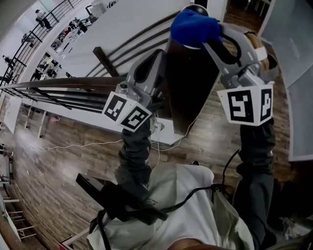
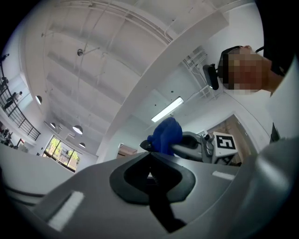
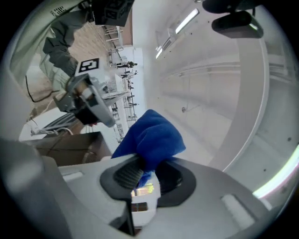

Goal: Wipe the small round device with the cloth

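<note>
The blue cloth [image 1: 193, 27] is bunched in my right gripper [image 1: 211, 38], which is shut on it and raised high in the head view. A dark round device [image 1: 193, 8] peeks out just behind the cloth and is mostly hidden. In the right gripper view the cloth [image 3: 154, 135] bulges out between the pads of my right gripper [image 3: 145, 170]. My left gripper [image 1: 164, 56] is raised beside it, with the jaws together. In the left gripper view a dark rim [image 2: 145, 145] shows just past the tips of my left gripper [image 2: 149, 156], touching the cloth [image 2: 166, 134]. I cannot tell whether the left jaws pinch that rim.
A dark brown tabletop [image 1: 188, 93] stands below both grippers. Behind it a white power strip [image 1: 166, 134] and a thin cable [image 1: 83, 144] lie on the wooden floor. A dark railing [image 1: 58, 90] runs along the left. The person's light jacket [image 1: 181, 210] fills the bottom.
</note>
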### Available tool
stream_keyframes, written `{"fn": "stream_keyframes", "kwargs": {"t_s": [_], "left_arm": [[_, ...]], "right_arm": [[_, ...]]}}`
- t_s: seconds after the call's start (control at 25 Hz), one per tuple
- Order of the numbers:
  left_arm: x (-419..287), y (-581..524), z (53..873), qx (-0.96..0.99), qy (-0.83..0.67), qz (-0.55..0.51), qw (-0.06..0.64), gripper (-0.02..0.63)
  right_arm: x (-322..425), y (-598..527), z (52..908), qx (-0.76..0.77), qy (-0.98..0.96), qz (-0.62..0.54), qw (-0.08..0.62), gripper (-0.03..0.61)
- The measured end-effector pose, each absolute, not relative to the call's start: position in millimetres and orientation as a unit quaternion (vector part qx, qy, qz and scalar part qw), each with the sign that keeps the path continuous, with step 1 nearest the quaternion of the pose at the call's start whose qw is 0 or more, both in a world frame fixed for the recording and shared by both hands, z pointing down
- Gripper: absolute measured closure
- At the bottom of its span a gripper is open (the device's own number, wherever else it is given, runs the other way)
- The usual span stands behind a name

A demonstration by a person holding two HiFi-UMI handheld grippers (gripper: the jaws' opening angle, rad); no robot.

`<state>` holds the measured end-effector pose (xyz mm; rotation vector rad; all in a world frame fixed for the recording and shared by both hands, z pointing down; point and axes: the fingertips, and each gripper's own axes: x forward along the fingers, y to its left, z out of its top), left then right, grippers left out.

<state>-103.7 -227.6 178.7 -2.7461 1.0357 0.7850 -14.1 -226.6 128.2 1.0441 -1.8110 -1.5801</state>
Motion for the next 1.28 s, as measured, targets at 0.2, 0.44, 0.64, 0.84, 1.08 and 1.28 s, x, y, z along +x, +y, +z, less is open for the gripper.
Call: {"fn": "stream_keyframes", "kwargs": {"t_s": [0.2,0.44,0.64,0.84,1.08,1.28], "left_arm": [[-108.8,-221.7,188.6,-0.903,0.338,0.263,0.042,0.609],[-120.3,-216.4,199.8,-0.901,0.345,0.260,0.033,0.609],[-128.9,-213.9,202.5,-0.896,0.358,0.261,0.029,0.609],[-129.7,-207.3,203.4,-0.894,0.365,0.259,0.025,0.609],[-134.3,-199.7,209.7,-0.889,0.376,0.262,0.019,0.609],[-129.5,-196.3,219.0,-0.886,0.380,0.264,0.014,0.609]], "right_arm": [[-26.7,-256.1,57.0,0.422,-0.623,-0.609,0.250,0.499],[-74.2,-275.9,96.8,0.363,-0.554,-0.660,0.355,0.503],[-99.1,-276.0,148.1,0.298,-0.515,-0.687,0.417,0.503],[-99.9,-267.0,186.1,0.265,-0.551,-0.651,0.449,0.503],[-79.9,-232.7,136.4,0.316,-0.630,-0.640,0.307,0.503],[-10.6,-246.4,58.0,0.441,-0.678,-0.566,0.157,0.502]]}}
